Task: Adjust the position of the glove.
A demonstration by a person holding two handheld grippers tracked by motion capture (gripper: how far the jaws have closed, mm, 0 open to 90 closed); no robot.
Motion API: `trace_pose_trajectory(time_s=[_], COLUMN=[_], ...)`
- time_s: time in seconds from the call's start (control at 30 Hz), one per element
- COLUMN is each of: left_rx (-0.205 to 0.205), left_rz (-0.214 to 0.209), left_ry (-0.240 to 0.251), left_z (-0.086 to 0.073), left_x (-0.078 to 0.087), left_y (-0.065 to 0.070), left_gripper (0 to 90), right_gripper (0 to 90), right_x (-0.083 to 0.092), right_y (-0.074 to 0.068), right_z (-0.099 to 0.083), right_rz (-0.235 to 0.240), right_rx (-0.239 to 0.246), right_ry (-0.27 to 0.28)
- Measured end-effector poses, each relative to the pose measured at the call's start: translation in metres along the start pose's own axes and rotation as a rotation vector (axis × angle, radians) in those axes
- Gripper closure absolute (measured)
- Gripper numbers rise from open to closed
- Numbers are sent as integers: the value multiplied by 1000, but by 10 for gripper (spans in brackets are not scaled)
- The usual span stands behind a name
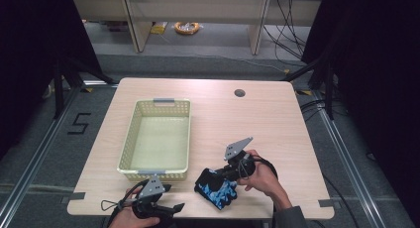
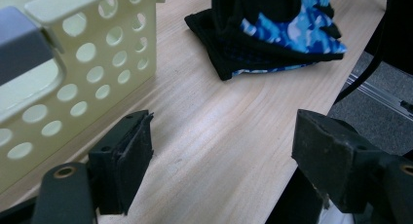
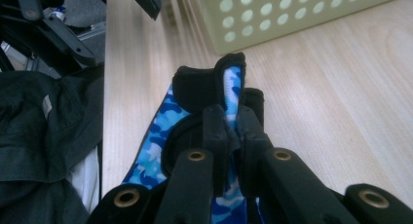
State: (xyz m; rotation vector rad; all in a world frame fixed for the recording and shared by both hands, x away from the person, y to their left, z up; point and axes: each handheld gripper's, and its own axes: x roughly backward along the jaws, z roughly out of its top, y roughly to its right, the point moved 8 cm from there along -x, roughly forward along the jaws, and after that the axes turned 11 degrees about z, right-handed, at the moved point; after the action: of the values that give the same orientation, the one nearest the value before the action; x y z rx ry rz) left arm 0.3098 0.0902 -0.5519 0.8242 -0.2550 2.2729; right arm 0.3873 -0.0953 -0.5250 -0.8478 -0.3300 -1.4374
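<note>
- high view: right gripper point(image 1: 221, 174), jaws clenched on a fold of the blue camouflage glove point(image 1: 216, 188); glove rests on the table point(image 1: 257, 119) near its front edge, just right of the basket point(image 1: 157, 139).
- left gripper view: left gripper point(image 2: 219, 160), jaws released and wide apart over bare wood, beside the basket's perforated wall point(image 2: 97, 63).
- right gripper view: pads point(image 3: 216, 131) pinch the glove's black cuff point(image 3: 195, 87).
</note>
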Motion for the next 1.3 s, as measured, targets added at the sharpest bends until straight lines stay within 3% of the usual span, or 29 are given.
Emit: trace_pose_trajectory(time_s=[0.13, 0.2, 0.27, 0.3, 0.37, 0.47, 0.57, 0.6, 0.63, 0.7, 0.77, 0.8, 0.83, 0.87, 0.9, 0.93, 0.97, 1.0, 1.03, 1.13, 1.17, 1.2, 1.23, 1.27, 1.3], left_rx=[-4, -5, -31, -10, -7, -27, -12, -29, -8, -17, -32, -2, -25, -25, -26, -26, -38, -38, -10, -21, -22, -14, -14, -27, -21], left_rz=[-1, 1, 9, 7, -4, 4, -9, -9, -11, -3, -12, -4, -2, -2, 0, 0, -7, -7, -5, -7, 1, 0, 0, -2, 1], left_ry=[1, 6, -22, -15, 9, -12, -8, -19, -26, -27, -48, -7, -8, -8, -8, -8, -10, -10, -2, -1, -17, -13, -13, -3, -21], left_z=[0, 0, -2, -2, 0, -2, -2, -3, -4, -4, -5, -2, -2, -2, -2, -2, -2, -2, -2, -1, -2, -2, -2, -1, -2], left_x=[0, -1, 0, -1, -2, -2, -3, -2, -3, -3, -1, -3, -2, -2, -2, -2, -2, -2, -3, -3, -2, -2, -2, -3, -3], left_y=[0, 0, -2, -1, 1, -1, 2, 1, 3, 1, 0, 2, 1, 1, 0, 0, 0, 0, 3, 2, 1, 2, 2, 1, 1], left_gripper=[220, 220, 220, 220, 220, 220, 222, 222, 222, 222, 222, 223, 223, 223, 223, 223, 223, 224, 224, 225, 225, 226, 226, 227, 227], right_gripper=[855, 846, 834, 830, 816, 794, 764, 750, 715, 668, 596, 585, 563, 563, 514, 514, 474, 474, 458, 452, 452, 453, 453, 460, 460], right_x=[-5, -9, -12, -12, -15, -17, -19, -19, -20, -20, -16, -13, -8, -8, 1, 1, 11, 11, 19, 22, 24, 23, 23, 23, 22], right_y=[2, 7, 10, 11, 14, 14, 15, 15, 15, 16, 18, 20, 19, 19, 14, 14, 8, 8, 1, -3, -9, -12, -12, -20, -21], right_z=[-4, -6, -8, -10, -12, -12, -10, -10, -9, -8, -7, -6, -5, -5, -4, -4, -7, -7, -12, -17, -27, -32, -32, -40, -43], right_rz=[18, 16, 9, 7, -5, -15, -25, -39, -44, -57, -115, -138, -166, -166, -214, -214, -277, -277, -318, -346, -401, -417, -417, -426, -435], right_rx=[-27, 2, -41, -49, -56, -58, -8, -9, -10, 1, -39, -45, -87, -87, -139, -139, -204, -204, -273, -299, -340, -347, -347, -386, -384], right_ry=[-29, -47, -42, -49, -62, -62, -70, -73, -74, -72, -62, -52, -34, -34, 2, 2, 24, 24, 54, 82, 90, 86, 86, 77, 85])
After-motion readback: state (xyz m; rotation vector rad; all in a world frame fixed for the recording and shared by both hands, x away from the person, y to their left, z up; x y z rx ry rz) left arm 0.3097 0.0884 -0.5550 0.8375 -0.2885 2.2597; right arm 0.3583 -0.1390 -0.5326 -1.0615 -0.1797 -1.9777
